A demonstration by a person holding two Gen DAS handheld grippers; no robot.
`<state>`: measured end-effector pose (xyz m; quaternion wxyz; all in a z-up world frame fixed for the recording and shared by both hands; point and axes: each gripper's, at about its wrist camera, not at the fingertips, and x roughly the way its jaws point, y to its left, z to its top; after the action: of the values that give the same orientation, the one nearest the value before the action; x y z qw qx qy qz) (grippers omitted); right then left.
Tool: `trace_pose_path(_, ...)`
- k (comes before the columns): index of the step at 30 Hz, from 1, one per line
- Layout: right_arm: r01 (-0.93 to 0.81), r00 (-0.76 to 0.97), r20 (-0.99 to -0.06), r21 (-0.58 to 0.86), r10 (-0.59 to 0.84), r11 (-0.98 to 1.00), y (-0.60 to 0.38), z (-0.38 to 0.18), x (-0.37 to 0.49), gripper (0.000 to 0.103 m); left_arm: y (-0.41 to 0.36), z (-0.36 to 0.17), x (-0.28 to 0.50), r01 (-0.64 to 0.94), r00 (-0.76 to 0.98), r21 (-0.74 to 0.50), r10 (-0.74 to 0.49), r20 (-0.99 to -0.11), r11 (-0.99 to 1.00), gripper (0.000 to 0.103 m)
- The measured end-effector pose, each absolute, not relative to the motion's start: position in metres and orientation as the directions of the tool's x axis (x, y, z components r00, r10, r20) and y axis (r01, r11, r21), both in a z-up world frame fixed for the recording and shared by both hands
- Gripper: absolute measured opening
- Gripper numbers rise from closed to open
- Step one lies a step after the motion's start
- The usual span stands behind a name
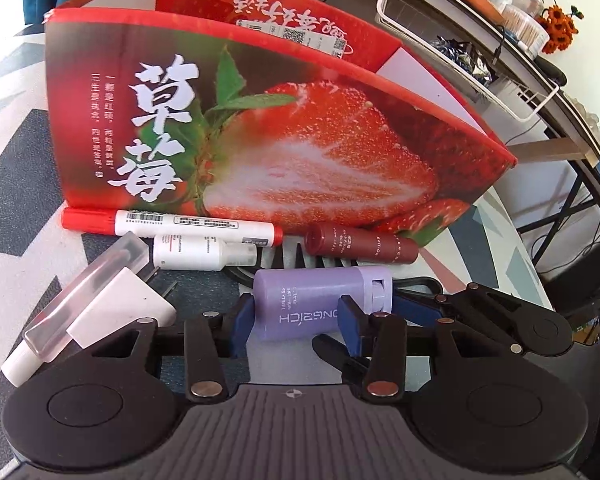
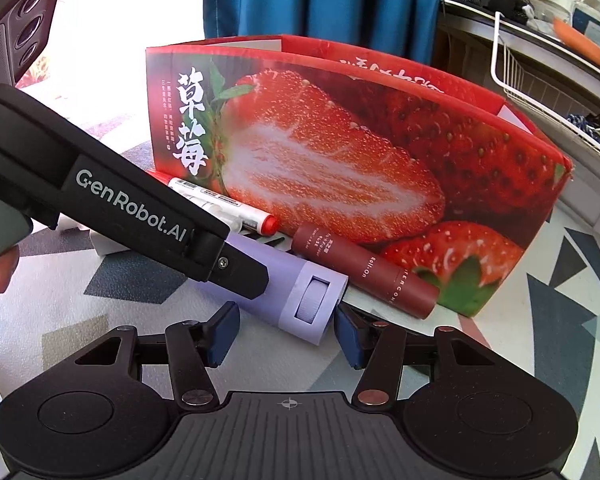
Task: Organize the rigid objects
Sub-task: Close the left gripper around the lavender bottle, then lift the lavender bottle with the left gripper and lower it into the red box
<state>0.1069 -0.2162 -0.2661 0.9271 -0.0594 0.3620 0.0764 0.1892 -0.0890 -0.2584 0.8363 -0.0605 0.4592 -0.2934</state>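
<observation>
The left gripper (image 1: pixel 296 316) pinches the lilac stick (image 1: pixel 320 300), which lies on the patterned table (image 1: pixel 12 208) near the strawberry box (image 1: pixel 260 128). The right gripper (image 2: pixel 286 332) brackets its cap end; contact unclear. A maroon tube (image 1: pixel 360 246), marker (image 1: pixel 172 224), white bottle (image 1: pixel 200 254) and plug (image 1: pixel 128 304) crowd alongside.

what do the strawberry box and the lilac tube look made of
The tall red strawberry-print box: probably glossy printed cardboard, since its thin walls show plain white inside. The lilac cylindrical tube: seemingly matte moulded plastic, with an even, dull surface.
</observation>
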Motion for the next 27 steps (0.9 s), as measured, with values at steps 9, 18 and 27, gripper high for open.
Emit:
trace_pose_path(9,-0.182,0.734,-0.674,-0.084,0.079,0.98,-0.207,-0.265,0.11,0.049,-0.09,-0.253,0.183,0.448,0.445,-0.324,-0.522,-0.727,0.833,0.047)
trace_pose_path(18,-0.194,0.755,-0.649,-0.089,0.091,0.977,-0.205,-0.253,0.104,0.043,-0.081,-0.236,0.175,0.45,0.492,-0.311,-0.523,-0.696,0.837,0.047)
trace_pose_path(27,-0.19,0.796,-0.597,-0.095,0.097,0.977,-0.203,-0.219,0.099,0.041,-0.069,-0.198,0.172,0.464,0.533,-0.318,-0.548,-0.645,0.826,0.047)
